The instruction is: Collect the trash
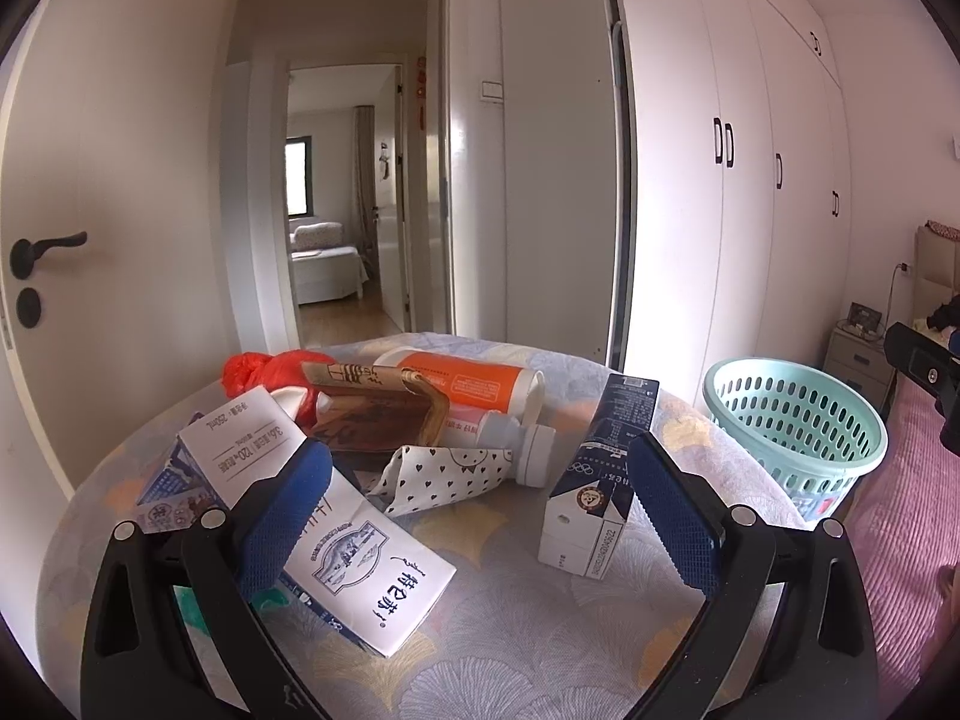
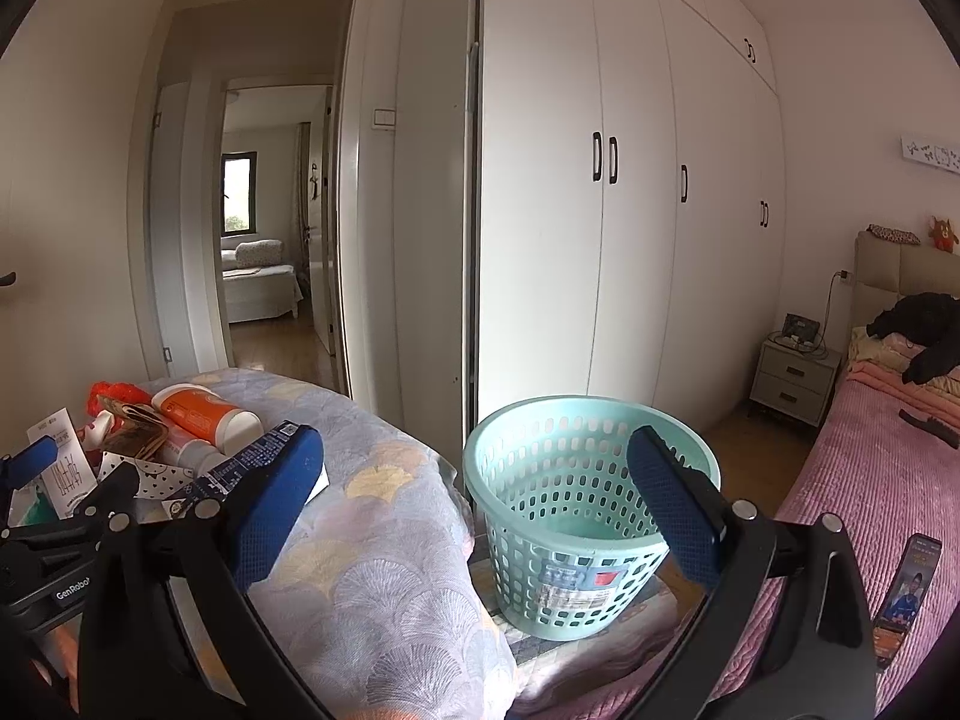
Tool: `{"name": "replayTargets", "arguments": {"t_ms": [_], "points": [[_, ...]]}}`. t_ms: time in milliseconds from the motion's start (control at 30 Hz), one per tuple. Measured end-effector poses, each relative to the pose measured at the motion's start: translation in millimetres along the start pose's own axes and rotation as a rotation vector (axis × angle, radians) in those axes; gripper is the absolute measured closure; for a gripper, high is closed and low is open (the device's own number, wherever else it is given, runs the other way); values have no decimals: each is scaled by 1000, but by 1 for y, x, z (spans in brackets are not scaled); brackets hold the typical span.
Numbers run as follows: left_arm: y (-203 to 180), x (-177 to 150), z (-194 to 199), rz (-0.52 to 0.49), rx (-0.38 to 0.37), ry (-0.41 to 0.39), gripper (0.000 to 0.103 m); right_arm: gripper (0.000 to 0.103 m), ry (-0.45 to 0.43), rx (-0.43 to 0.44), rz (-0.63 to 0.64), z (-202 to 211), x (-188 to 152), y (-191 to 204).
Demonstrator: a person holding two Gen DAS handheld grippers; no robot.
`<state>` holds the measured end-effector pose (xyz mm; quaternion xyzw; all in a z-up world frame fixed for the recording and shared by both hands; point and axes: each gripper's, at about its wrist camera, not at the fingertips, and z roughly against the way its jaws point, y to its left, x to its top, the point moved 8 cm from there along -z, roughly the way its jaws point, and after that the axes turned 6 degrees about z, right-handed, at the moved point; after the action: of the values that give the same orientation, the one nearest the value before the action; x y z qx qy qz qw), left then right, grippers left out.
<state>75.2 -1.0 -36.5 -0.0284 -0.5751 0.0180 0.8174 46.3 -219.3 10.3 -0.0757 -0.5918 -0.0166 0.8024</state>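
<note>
A: We begin with the biggest thing, the round table (image 1: 510, 630) under its fan-patterned cloth, with the trash heaped at its far side.

B: Beside it, lower down, we see the mint basket (image 2: 528, 516) with its perforated wall. We cannot make out any trash inside it.

A: Our left gripper (image 1: 480, 516) hovers over the table, jaws spread wide, nothing between the blue pads (image 1: 282, 516). The dark blue carton (image 1: 600, 480) stands upright just inside the right pad, not touching it as far as we can tell.

B: Our right gripper (image 2: 480, 510) is just as wide apart and empty, framing the basket from above.

A: Under the left pad lies a flattened white milk carton (image 1: 366, 564). Behind it we see the orange-and-white bottle (image 1: 462, 384) on its side, a small white bottle (image 1: 510, 438) in front of that, and a brown folded wrapper (image 1: 384, 414) leaning on both.

B: And smaller still, the heart-print paper (image 1: 444, 474) lies crumpled mid-table, with a red plastic bag (image 1: 264, 372) at the far left edge.
</note>
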Motion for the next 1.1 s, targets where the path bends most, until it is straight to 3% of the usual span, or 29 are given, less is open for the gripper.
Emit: {"name": "replayTargets", "arguments": {"t_ms": [1000, 1100], "points": [[5, 2, 5, 12, 6, -13, 7, 7, 4, 8, 8, 0, -1, 6], [13, 6, 9, 39, 19, -21, 7, 10, 15, 18, 13, -1, -2, 9]]}}
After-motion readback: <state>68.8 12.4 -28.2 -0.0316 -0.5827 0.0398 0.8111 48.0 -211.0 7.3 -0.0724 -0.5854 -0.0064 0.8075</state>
